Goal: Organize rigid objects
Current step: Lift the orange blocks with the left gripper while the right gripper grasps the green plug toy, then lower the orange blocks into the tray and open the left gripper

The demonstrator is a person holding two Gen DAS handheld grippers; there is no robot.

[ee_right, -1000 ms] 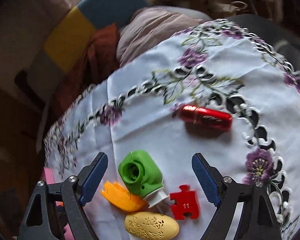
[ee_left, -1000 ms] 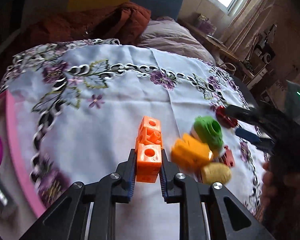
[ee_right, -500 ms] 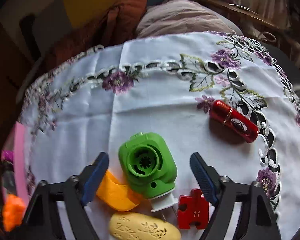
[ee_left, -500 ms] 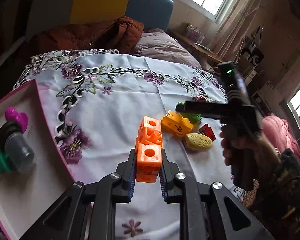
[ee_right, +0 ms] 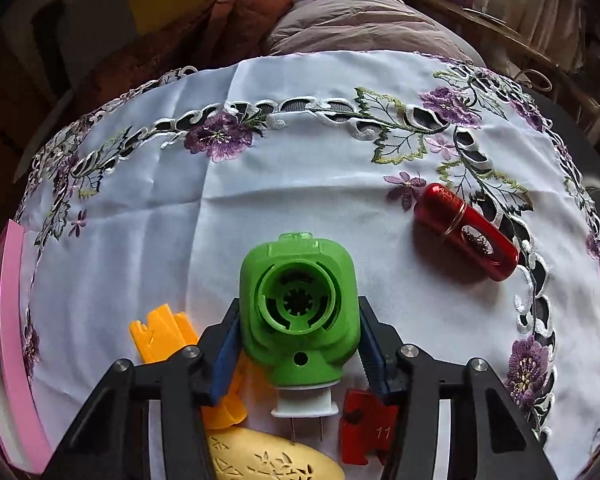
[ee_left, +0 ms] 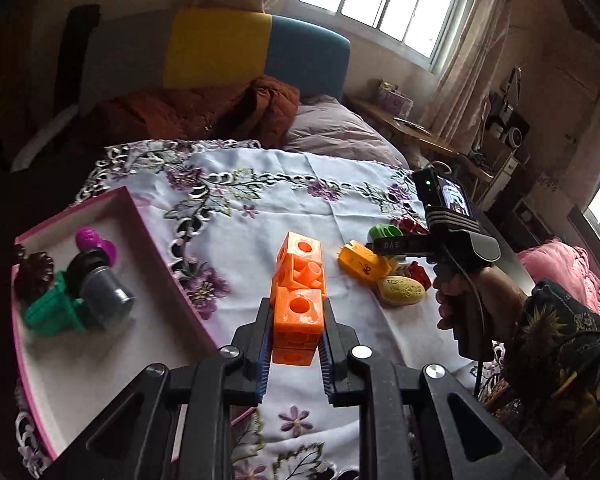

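My left gripper (ee_left: pixel 296 334) is shut on an orange block piece (ee_left: pixel 299 284) and holds it above the tablecloth, to the right of the pink tray (ee_left: pixel 156 258). My right gripper (ee_right: pixel 298 344) is shut on a green plug-in device (ee_right: pixel 299 316), which has a white base and two metal prongs. The right gripper also shows in the left wrist view (ee_left: pixel 396 245), over the cluster of toys. Beside it lie a yellow-orange toy (ee_right: pixel 160 334), a yellow oval piece (ee_right: pixel 268 458), a red puzzle piece (ee_right: pixel 366 426) and a red capsule (ee_right: pixel 466 226).
The pink tray holds a purple toy (ee_left: pixel 96 240), a grey and black cylinder (ee_left: pixel 100 284), a green piece (ee_left: pixel 54 312) and a dark flower shape (ee_left: pixel 34 272). The embroidered white cloth (ee_right: pixel 300 184) covers a round table. A sofa with clothes stands behind.
My left gripper has risen and pulled back with the orange block, bringing the tray into view. My right gripper has moved in and closed on the green device.
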